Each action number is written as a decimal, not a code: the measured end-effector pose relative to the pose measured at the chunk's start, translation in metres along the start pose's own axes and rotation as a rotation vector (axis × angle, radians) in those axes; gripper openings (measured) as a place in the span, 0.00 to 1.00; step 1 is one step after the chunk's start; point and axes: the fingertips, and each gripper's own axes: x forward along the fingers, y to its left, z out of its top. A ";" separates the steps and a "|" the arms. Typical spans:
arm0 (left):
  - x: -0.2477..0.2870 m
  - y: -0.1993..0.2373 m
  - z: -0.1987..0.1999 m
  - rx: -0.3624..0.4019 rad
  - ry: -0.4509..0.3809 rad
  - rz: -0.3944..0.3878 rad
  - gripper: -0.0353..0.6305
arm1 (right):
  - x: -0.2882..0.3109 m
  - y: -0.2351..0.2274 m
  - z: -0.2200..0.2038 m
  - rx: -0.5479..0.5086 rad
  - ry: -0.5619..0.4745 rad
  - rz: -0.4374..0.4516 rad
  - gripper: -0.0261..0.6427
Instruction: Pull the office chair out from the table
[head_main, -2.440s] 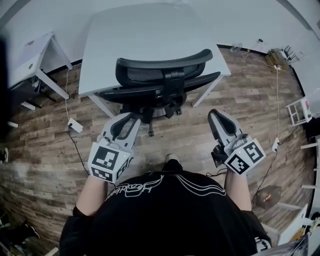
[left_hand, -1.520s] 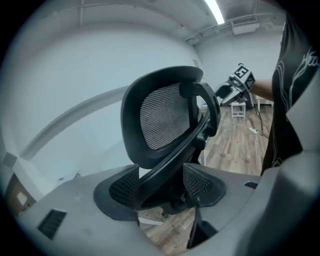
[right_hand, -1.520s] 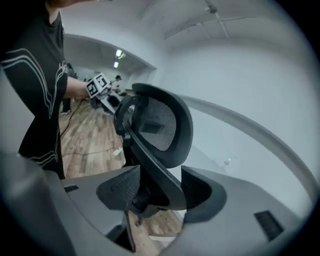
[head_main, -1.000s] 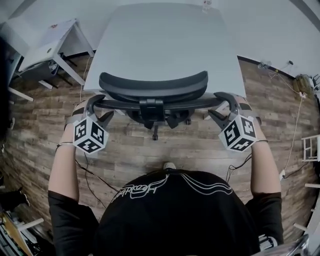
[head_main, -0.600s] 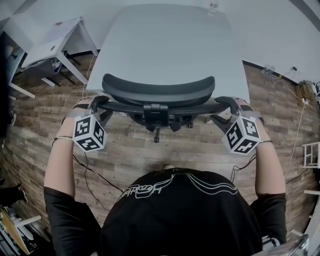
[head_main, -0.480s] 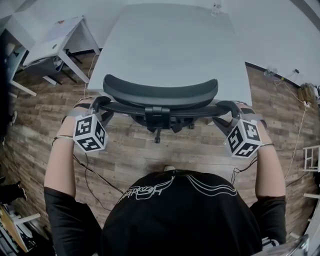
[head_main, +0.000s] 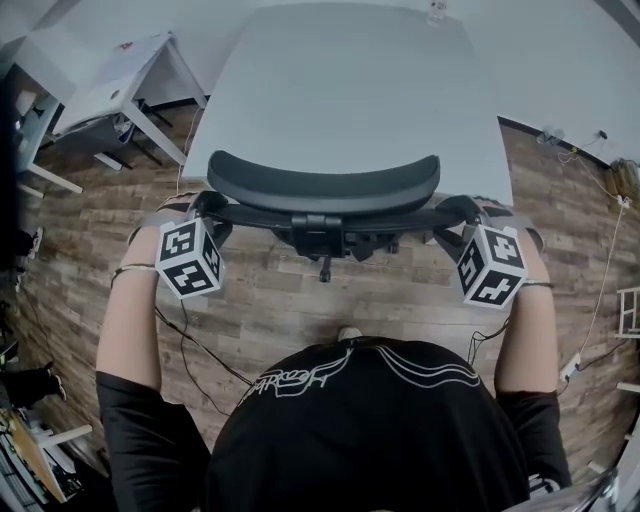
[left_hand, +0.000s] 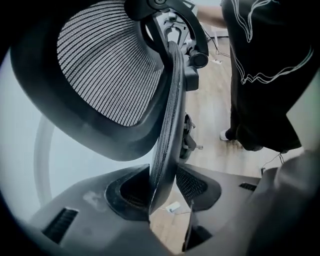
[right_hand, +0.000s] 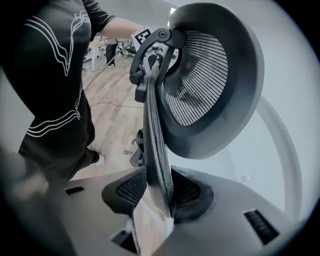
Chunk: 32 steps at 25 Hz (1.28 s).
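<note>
At left, left gripper (head_main: 204, 206): jaws closing, pads pinching the left backrest edge of the black mesh-backed office chair (head_main: 322, 184). Chair sits centre, tucked against near edge of the white rectangular table (head_main: 350, 90). At right, right gripper (head_main: 456, 210): jaws closing, pads on the right backrest edge.

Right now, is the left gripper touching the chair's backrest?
Touching. The left gripper view shows the backrest edge standing between the left gripper's closing fingers, with both fingers pressed against its sides.
</note>
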 end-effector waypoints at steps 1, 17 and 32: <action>0.000 0.001 0.000 -0.008 -0.004 0.000 0.30 | 0.000 0.000 0.000 0.006 0.001 -0.006 0.29; -0.006 -0.001 0.002 -0.095 -0.027 -0.064 0.31 | -0.004 0.006 0.000 0.095 0.074 -0.047 0.31; -0.054 -0.090 -0.021 -0.022 -0.152 0.007 0.32 | -0.044 0.114 0.031 0.118 0.131 -0.187 0.33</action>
